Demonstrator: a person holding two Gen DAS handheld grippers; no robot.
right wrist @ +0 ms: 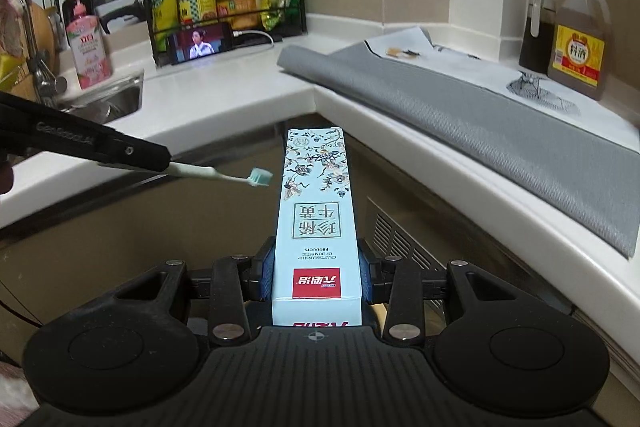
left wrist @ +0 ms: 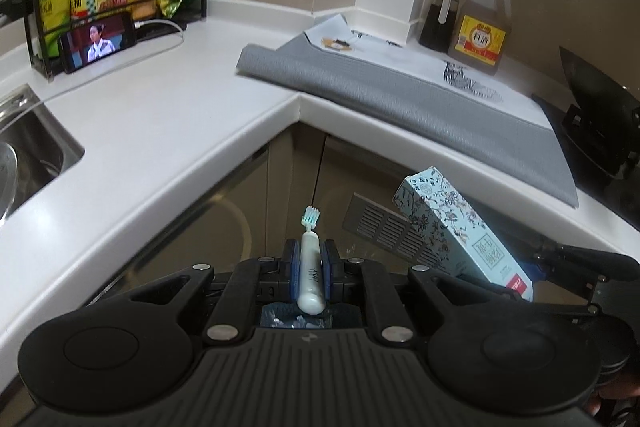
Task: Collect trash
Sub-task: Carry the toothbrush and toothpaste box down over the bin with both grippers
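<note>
While both pieces of trash are off the counter and clamped, what the next move turns on, I judge, is the bin, which neither view plainly shows. Nearest, the left gripper (left wrist: 310, 267) is nearly closed on the toothbrush (left wrist: 310, 267), bristles pointing forward along its fingers. Just right, the right gripper (right wrist: 318, 277) pinches the toothpaste box (right wrist: 316, 227) partway open, its long axis running away toward the countertop (left wrist: 160, 115).

The left claw (left wrist: 310, 259) grips a white toothbrush (left wrist: 310, 267), bristles pointing away, beside a patterned box (left wrist: 460, 231), below the bench (left wrist: 168, 131) corner.
</note>
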